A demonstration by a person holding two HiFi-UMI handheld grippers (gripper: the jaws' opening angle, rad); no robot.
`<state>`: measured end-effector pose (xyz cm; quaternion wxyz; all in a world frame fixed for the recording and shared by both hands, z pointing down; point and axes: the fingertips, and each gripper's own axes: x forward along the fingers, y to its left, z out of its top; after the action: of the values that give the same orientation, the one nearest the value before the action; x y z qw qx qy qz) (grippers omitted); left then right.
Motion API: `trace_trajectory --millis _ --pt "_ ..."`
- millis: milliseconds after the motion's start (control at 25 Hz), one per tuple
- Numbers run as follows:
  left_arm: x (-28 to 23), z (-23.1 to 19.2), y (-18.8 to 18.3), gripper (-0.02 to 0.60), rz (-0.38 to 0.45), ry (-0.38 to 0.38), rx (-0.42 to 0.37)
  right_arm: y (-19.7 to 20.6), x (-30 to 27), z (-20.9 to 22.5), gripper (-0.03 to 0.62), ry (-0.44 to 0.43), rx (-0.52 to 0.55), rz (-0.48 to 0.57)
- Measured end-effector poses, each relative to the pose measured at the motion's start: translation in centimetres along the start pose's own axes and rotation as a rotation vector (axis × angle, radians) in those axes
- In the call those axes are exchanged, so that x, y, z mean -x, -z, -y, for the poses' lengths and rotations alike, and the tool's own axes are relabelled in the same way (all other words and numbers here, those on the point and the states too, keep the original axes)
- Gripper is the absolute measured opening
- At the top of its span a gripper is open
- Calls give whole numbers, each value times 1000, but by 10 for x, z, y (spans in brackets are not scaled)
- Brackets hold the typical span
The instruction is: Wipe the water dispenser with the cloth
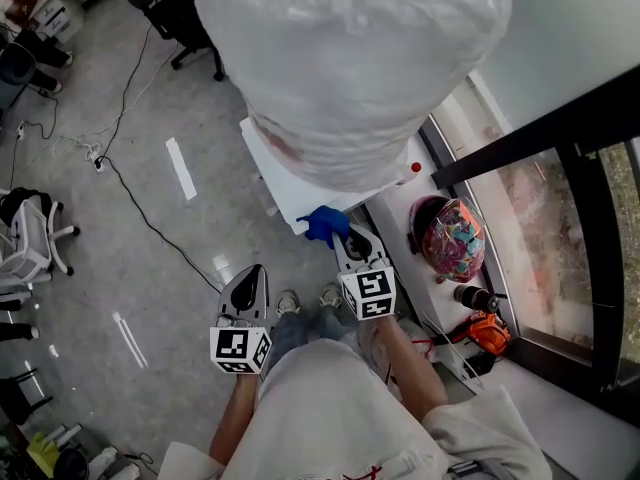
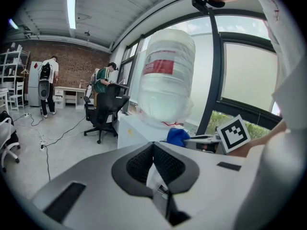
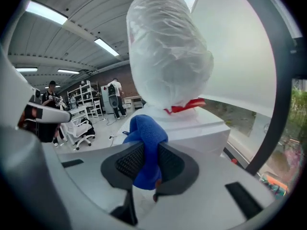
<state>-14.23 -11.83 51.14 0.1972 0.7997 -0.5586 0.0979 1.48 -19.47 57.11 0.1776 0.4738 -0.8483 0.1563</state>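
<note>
Blue cloth (image 3: pixel 145 139) sits clamped between the jaws of the right gripper (image 3: pixel 146 166), bunched against the near corner of the white water dispenser (image 3: pixel 194 128), beneath its plastic-wrapped bottle (image 3: pixel 168 51). To the left, the left gripper (image 2: pixel 153 150) hangs over the floor (image 1: pixel 150 268), jaws pressed together, holding nothing.

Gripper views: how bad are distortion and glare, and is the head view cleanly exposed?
Left gripper view: strong fisheye bending, black corners, window bright. Right gripper view: same bending, cloth sharp. Head view: bottle nearly washed out.
</note>
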Motion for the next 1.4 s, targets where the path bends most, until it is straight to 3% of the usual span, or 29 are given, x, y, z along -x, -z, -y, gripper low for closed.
trace_trajectory --millis 600,840,1000,1160,1400 --pt "-3 6 -1 11 -13 -9 -15 0 6 182 80 282 -8 -38" --pt "1 5 -2 11 -12 -12 -21 -2 6 209 80 320 0 -59" --pt "2 5 -2 11 -9 -11 -22 -2 16 196 80 322 2 -39" --pt "6 2 -4 11 0 -6 -19 4 44 143 80 283 25 -18" --pt "12 1 -2 11 9 -10 -17 36 55 7 80 22 34 -50"
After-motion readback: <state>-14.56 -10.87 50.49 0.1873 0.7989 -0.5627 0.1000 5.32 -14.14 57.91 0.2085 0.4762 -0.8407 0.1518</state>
